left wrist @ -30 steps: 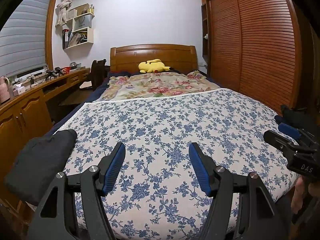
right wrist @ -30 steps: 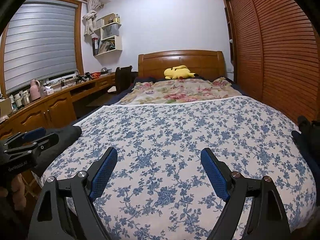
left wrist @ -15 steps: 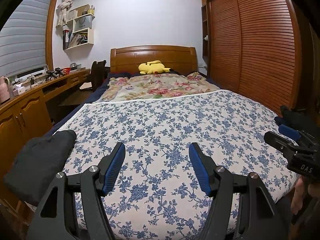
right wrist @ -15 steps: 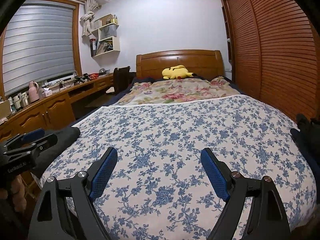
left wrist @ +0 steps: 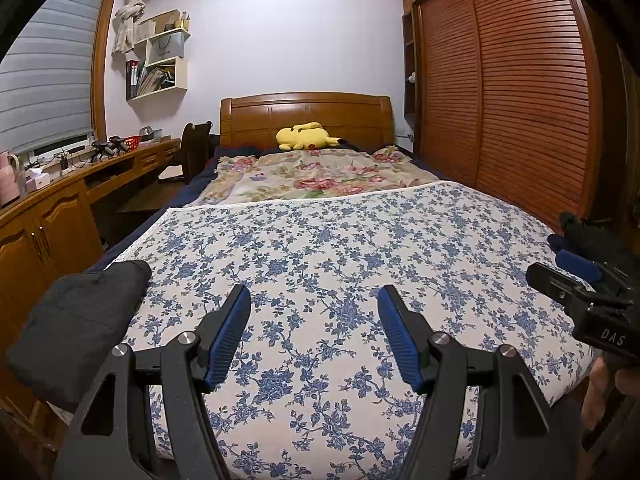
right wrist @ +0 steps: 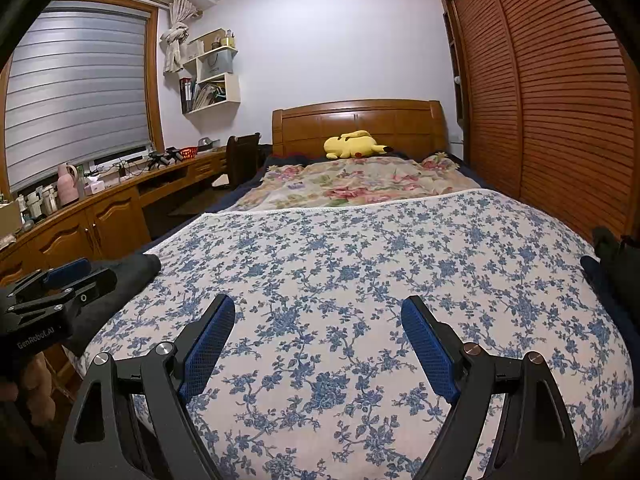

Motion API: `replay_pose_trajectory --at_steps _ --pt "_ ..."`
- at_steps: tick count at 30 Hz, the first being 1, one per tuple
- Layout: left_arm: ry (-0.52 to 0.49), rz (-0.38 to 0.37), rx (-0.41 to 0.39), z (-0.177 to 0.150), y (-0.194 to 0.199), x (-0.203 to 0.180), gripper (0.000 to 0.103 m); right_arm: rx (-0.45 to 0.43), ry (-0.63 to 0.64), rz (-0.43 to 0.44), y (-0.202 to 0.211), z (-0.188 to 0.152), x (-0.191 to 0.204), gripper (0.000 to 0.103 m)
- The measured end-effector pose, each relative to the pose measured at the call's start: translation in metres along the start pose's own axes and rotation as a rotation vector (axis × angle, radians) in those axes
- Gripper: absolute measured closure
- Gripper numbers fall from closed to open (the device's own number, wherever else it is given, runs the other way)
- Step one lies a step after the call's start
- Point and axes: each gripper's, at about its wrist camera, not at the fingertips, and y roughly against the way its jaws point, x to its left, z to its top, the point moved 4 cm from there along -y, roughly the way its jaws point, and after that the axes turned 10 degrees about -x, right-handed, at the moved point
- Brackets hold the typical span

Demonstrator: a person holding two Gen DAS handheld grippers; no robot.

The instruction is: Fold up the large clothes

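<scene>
Bedroom w/ a bed under a blue-floral coverlet filling the room ahead of both jaws; wide flat stretch lying open past the tips, foot edge curving off beneath them. Louvred wardrobe running along the right edge, wooden desk along the left.

Left gripper is hovering w/ jaws apart, nothing betw. them. Right gripper is hovering w/ jaws spread wider, also empty.

Dark folded garment is sitting at the bed's left edge, left of the left jaws, looking thick and soft; lower part cut off by the gripper frame. Another dark garment is lying at the right edge, mostly out of frame, shape hard to make out.
</scene>
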Motion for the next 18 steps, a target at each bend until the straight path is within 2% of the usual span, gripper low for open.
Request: replay_pose_trajectory --at_steps 18 --pt "0.001 0.002 -0.008 0.0024 0.0019 -0.0039 0.036 -0.006 -0.009 -0.002 -0.0005 -0.0004 -0.0017 0.017"
